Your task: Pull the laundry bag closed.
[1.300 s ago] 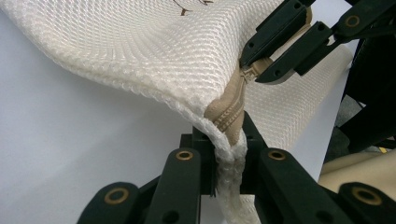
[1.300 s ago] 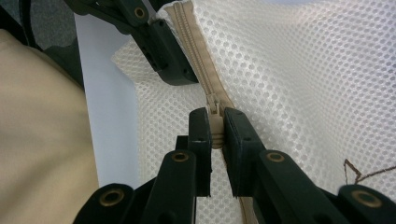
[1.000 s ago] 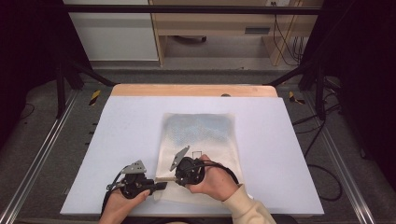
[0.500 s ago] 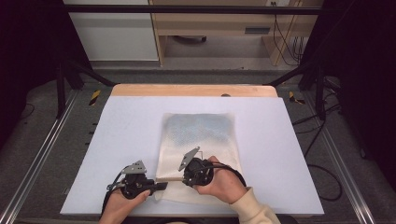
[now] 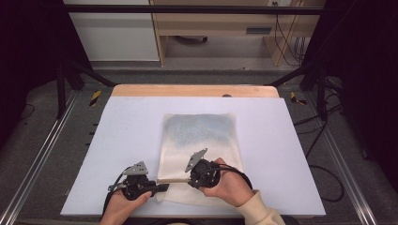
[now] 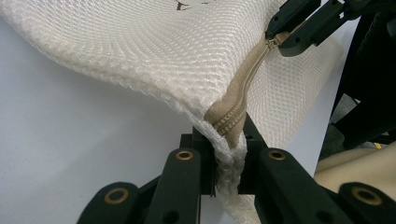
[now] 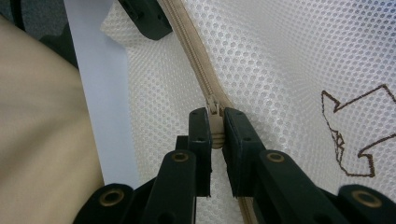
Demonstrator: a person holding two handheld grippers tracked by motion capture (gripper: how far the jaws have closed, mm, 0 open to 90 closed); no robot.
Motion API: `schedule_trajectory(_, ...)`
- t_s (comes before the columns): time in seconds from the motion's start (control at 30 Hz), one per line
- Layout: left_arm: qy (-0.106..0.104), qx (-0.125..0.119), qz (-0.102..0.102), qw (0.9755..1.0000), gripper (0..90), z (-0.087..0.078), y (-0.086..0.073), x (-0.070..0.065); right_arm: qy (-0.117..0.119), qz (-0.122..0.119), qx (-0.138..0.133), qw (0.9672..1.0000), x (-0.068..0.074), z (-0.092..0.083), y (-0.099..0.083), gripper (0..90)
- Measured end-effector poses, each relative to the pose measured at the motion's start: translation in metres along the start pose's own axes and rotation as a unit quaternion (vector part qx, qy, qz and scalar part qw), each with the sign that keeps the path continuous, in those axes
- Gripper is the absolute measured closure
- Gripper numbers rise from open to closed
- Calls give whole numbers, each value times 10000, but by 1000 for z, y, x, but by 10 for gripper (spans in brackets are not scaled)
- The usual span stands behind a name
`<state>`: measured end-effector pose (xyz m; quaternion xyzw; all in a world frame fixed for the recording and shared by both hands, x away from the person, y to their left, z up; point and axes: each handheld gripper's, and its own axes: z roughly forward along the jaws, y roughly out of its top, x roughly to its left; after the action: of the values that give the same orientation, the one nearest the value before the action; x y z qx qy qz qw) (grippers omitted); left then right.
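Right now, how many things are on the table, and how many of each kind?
Grippers: 2, the left gripper and the right gripper
Mesh bags: 1, the cream mesh bag
Zippers: 1, the tan zipper on the bag
Total: 4

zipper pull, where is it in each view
High view: zipper pull hidden under the right gripper, low centre, on the mesh bag's near edge.
Left gripper view: top right, in the far gripper.
Right gripper view: centre, between the jaws.
Shared landmark: the tan zipper from the left gripper to the pull.
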<state>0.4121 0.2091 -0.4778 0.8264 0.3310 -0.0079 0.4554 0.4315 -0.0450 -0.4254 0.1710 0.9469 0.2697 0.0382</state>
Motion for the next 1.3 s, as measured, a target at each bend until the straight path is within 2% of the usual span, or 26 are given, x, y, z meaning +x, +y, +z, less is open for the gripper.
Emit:
schedule_trajectory(0.57,28,-53,157,9999,821,3,3,-3,-111,13,-15,9999,-1,-5,-5,820)
schedule_trajectory(0.6,33,-58,171,9998,821,4,3,-4,-111,90,1,9999,-1,-5,-6,820)
schedule_trajectory(0.87,28,-89,237,9997,821,8,5,-8,-179,75,-3,9998,-5,-11,-10,820)
schedule_trajectory(1.1,13,-78,266,9996,821,11,5,-9,-191,170,-39,9997,-4,-13,-13,820)
schedule_trajectory(1.3,67,-58,290,9995,821,14,8,-9,-220,130,18,9997,-7,-12,-14,820)
